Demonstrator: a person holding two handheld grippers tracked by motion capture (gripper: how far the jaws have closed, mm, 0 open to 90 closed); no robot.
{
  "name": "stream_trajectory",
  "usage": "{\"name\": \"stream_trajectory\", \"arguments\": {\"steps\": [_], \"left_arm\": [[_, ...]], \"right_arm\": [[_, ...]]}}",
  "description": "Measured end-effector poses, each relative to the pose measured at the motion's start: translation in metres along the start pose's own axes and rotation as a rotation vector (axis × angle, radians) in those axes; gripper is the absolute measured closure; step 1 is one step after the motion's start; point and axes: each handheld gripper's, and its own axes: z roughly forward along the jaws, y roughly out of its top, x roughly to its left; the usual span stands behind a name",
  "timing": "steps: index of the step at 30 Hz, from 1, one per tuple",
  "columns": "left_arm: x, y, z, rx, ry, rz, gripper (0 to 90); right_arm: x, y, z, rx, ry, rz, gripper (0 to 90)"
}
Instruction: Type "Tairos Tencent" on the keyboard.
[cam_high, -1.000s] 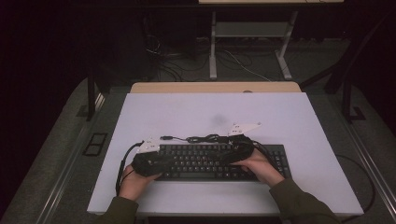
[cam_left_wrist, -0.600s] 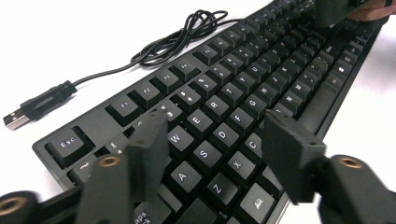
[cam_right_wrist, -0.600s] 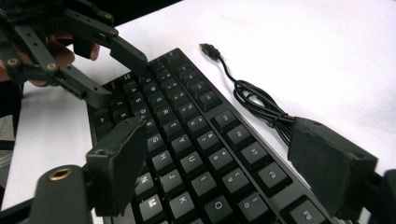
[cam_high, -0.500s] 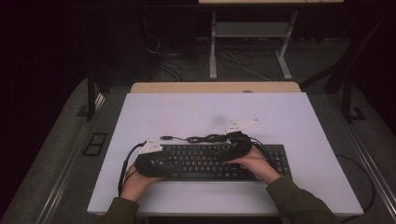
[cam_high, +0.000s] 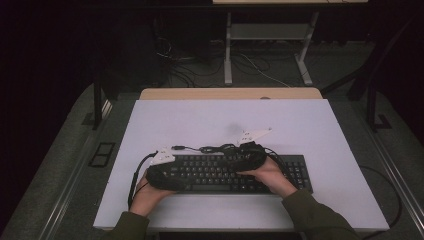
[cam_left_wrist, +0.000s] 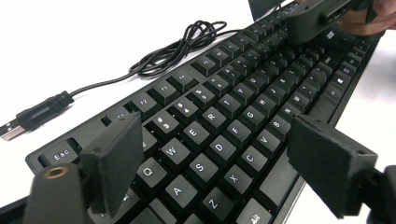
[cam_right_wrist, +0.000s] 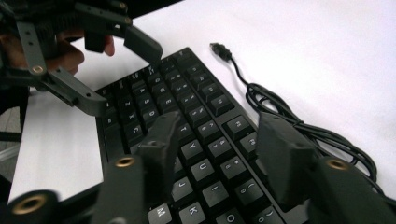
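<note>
The keyboard (cam_high: 225, 172) lies flat near the table's (cam_high: 325, 130) front edge. The left gripper (cam_left_wrist: 215, 154) and right gripper (cam_right_wrist: 217, 140) hover over its keys, jaws spread, gripping nothing. This is judged the approach step; the next move calls for lowering each gripper onto its target. Count: one keyboard, one cable (cam_left_wrist: 187, 42), two grippers.

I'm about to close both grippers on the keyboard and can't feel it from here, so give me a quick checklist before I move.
1. Left gripper open: ok.
2. Right gripper open: ok.
3. Both grippers over the keyboard: ok.
4. Keyboard flat on the table: ok.
5. Cable clear of both grippers: ok, it lies behind the keyboard, plug loose.
6. Jaws placed around the keyboard's edges: not ok, they sit above the keys.
</note>
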Motion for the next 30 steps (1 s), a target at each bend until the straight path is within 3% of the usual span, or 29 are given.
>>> {"name": "stream_trajectory", "arguments": {"steps": [15, 30], "left_arm": [[-0.0045, 0.0016, 0.0033, 0.001, 0.014, 0.007, 0.0], [-0.0051, 0.0001, 0.0058, 0.009, 0.002, 0.017, 0.0]], "right_arm": [[0.0008, -0.0017, 0.0027, 0.045, 0.034, -0.020, 89.3], [-0.0006, -0.0061, 0.0102, 0.124, 0.021, -0.031, 89.5]]}}
